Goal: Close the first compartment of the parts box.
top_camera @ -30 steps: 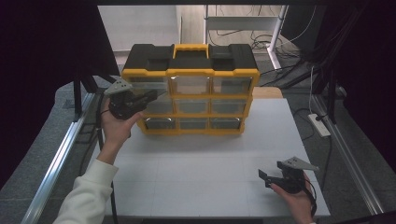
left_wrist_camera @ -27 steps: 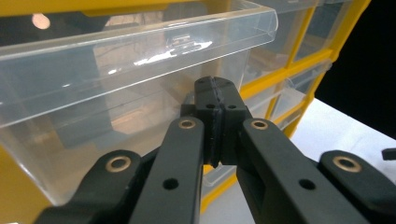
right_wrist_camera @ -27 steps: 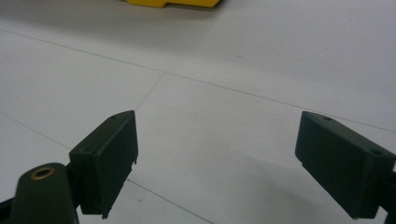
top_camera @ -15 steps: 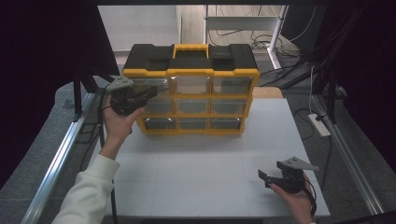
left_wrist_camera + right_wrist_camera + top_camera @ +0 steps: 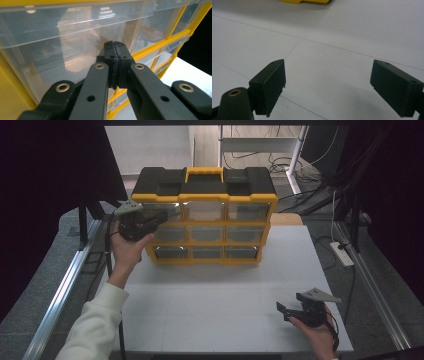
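I hold my left gripper (image 5: 159, 218) up against the front of the yellow organizer (image 5: 206, 197), at its top-left drawer (image 5: 161, 212). The jaws of this gripper are pressed together with nothing between them; in the left gripper view the two black tips (image 5: 115, 53) meet flat and sit right at the clear plastic face of that drawer (image 5: 62, 45), just under its protruding clear lip. Whether the tips actually touch the plastic I cannot tell. Through the drawer front I see only blurred shapes, too vague to name.

The organizer stands upright at the far side of the white table (image 5: 220, 320), its black lid and yellow carry handle (image 5: 204, 171) on top, with three rows of three clear drawers facing me. My left hand (image 5: 127, 251) comes up to it from its near-left side, the white sleeve (image 5: 95, 325) trailing back toward me.

My right gripper (image 5: 286, 310) is well apart from the organizer, low over the table on the near-right side of it, resting in my right hand (image 5: 316, 336). Its jaws stand wide apart, holding nothing; in the right gripper view the two dark pads (image 5: 270, 85) frame bare white tabletop (image 5: 329, 62), with a yellow corner of the organizer (image 5: 305, 1) showing far beyond them.
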Demonstrator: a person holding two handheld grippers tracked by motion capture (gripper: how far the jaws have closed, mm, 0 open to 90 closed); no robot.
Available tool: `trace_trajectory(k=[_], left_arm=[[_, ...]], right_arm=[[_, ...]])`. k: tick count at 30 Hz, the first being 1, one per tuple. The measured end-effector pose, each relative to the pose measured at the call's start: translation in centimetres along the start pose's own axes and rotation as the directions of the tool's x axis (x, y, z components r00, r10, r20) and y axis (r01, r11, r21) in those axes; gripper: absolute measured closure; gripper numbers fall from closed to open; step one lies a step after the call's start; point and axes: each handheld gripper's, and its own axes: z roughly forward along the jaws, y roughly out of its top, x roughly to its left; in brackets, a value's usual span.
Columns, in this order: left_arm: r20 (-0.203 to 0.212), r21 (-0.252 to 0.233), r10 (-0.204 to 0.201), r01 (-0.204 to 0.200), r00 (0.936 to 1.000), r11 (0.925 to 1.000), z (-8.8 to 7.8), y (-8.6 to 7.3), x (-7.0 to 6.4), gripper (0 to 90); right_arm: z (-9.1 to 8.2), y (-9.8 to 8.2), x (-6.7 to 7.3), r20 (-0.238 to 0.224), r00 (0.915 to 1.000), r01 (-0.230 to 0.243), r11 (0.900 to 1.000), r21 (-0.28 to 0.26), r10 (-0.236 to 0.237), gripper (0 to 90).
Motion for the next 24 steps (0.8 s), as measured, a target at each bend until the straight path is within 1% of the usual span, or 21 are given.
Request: trace_trajectory(k=[10, 16, 19, 24], left_arm=[[-0.008, 0.003, 0.005, -0.005, 1.0, 1.0, -0.3, -0.1, 0.0, 88.3], [-0.001, 0.0, 0.022, -0.022, 0.9998, 0.9998, -1.4, -0.4, -0.4, 88.3], [0.006, 0.003, 0.028, -0.028, 0.9996, 0.9996, -2.0, -0.8, -0.6, 88.3], [0.015, 0.012, 0.035, -0.035, 0.9993, 0.9993, -2.8, -1.7, -0.9, 88.0]], right_arm=[[0.0, 0.0, 0.0, 0.0, 1.0, -0.001, 1.0, -0.002, 0.001, 13.7], [0.0, 0.0, 0.0, 0.001, 1.0, -0.003, 1.0, 0.0, 0.003, 13.8], [0.0, 0.0, 0.1, 0.006, 1.0, 0.001, 1.0, 0.0, -0.001, 13.7], [0.0, 0.0, 0.0, 0.002, 1.0, -0.002, 1.0, -0.003, 0.002, 13.7]])
